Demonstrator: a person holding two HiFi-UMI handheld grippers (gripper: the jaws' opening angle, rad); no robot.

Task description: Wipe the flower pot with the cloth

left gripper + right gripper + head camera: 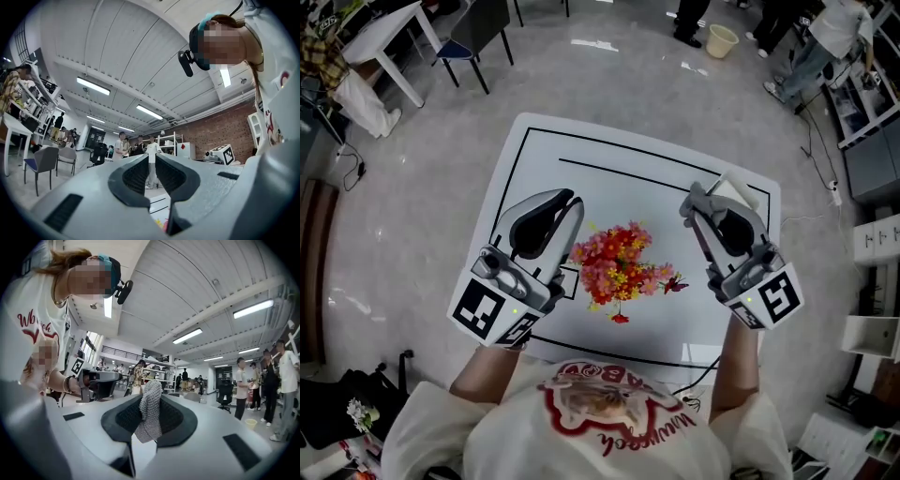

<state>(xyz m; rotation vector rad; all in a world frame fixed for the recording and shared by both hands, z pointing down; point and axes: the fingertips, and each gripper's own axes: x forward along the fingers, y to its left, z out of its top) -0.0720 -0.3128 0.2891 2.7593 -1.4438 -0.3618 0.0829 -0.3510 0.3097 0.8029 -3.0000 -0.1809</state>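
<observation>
**Head view:** A white table [516, 159] marked with black lines is seen from above. Red, pink and yellow flowers [621, 267] are set near its middle, and the pot beneath them is hidden by the blooms. The left gripper [573, 201] is held close beside the flowers on their left. The right gripper [691, 202] is held near them on their right. Both are pointed away from the person.

**Left gripper view:** The left gripper [153, 157] is closed. Its jaws are drawn together with only a sliver of gap left, and nothing is held between them. Below the jaws a strip of the table [158, 204] is glimpsed, with a few blooms at its lower edge.

**Right gripper view:** The right gripper [151, 397] is clamped on the cloth [151, 414], a grey knitted piece pinched between the dark pads. The top of the cloth is bunched above the jaws and its end hangs beneath them. The jaws are kept partly apart by its thickness. The left gripper [96, 380] is seen across to the left.
</observation>
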